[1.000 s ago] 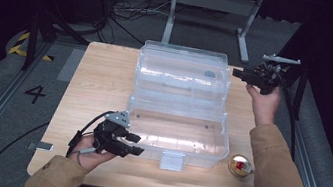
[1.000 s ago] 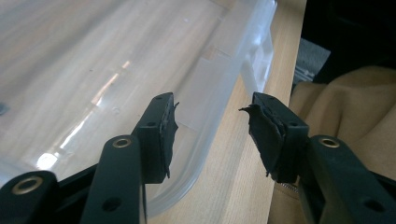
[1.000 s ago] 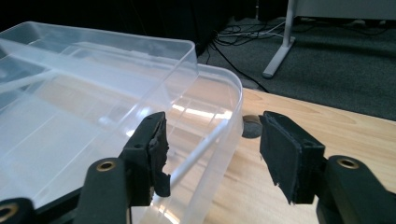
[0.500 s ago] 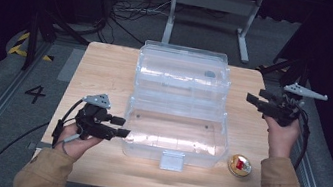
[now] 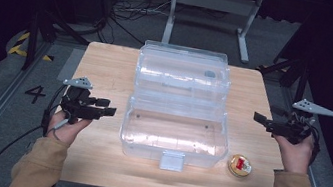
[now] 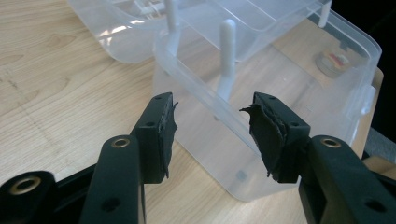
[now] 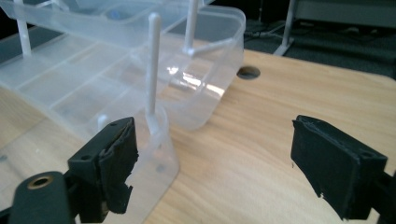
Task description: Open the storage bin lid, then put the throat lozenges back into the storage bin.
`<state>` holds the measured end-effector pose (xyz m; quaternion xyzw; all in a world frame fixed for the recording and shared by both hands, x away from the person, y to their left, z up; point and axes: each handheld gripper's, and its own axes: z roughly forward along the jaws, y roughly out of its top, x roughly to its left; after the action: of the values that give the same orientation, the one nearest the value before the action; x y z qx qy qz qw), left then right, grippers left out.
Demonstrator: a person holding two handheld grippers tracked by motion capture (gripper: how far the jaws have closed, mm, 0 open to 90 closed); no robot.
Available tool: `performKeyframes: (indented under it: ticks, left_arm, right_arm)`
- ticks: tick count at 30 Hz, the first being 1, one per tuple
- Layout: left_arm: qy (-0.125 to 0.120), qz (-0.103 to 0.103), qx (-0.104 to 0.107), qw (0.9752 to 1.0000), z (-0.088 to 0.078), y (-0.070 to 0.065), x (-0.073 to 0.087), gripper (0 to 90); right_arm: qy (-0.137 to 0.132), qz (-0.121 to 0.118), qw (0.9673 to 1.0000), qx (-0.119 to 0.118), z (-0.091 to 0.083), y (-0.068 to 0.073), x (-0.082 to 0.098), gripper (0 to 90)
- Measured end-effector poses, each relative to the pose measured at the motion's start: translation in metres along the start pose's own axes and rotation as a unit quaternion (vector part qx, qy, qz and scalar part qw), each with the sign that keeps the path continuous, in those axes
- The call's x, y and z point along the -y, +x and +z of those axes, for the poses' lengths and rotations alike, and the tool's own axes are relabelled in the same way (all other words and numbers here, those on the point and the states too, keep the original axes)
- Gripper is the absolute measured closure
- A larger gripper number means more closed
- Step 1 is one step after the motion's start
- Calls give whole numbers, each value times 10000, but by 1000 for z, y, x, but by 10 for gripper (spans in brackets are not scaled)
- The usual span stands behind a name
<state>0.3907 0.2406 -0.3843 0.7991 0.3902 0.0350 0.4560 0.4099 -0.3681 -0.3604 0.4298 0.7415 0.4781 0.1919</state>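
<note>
Two tongs, left [image 5: 107, 106] and right [image 5: 261, 119], gape empty beside the clear, open tiered box [image 5: 174, 130].

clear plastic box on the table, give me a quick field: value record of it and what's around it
surface: wooden table
box: clear plastic box, lid open, tiered tray raised
box contents: a small bluish item in the upper tray, otherwise looks empty
nearby: small round tin at the box's front right, apart from it
left hand-held gripper: open, left of box, not touching
right hand-held gripper: open, right of box, holding nothing
</note>
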Motion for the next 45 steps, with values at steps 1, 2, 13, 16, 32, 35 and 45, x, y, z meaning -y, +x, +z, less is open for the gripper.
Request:
performKeyframes:
  ticks: [1, 2, 13, 16, 32, 35, 45]
  left_arm:
    - [13, -25, -14, 10000, 1, 1, 0, 505]
    - [29, -23, -33, 10000, 2, 1, -1, 505]
    - [57, -34, -58, 10000, 10, 6, -8, 503]
    - [75, -64, -28, 9999, 12, 8, -9, 498]
    - [193, -70, -9, 9998, 20, 11, -11, 507]
    - [202, -63, 0, 9998, 20, 11, -11, 508]
    - [244, -89, -9, 9997, 21, 14, -9, 508]
  right_arm:
    - [56, 5, 10000, 43, -2, 0, 2, 155]
    - [62, -9, 9999, 121, -4, 0, 4, 168]
    - [650, -95, 9978, 37, -21, 10, 8, 219]
    - [750, -248, 9969, 29, -23, 15, 10, 219]
    - [1451, -582, 9876, -159, -16, 26, 27, 246]
    - [1565, -604, 9855, -245, -15, 27, 31, 248]
    - [2023, -697, 9760, -395, 0, 30, 42, 192]
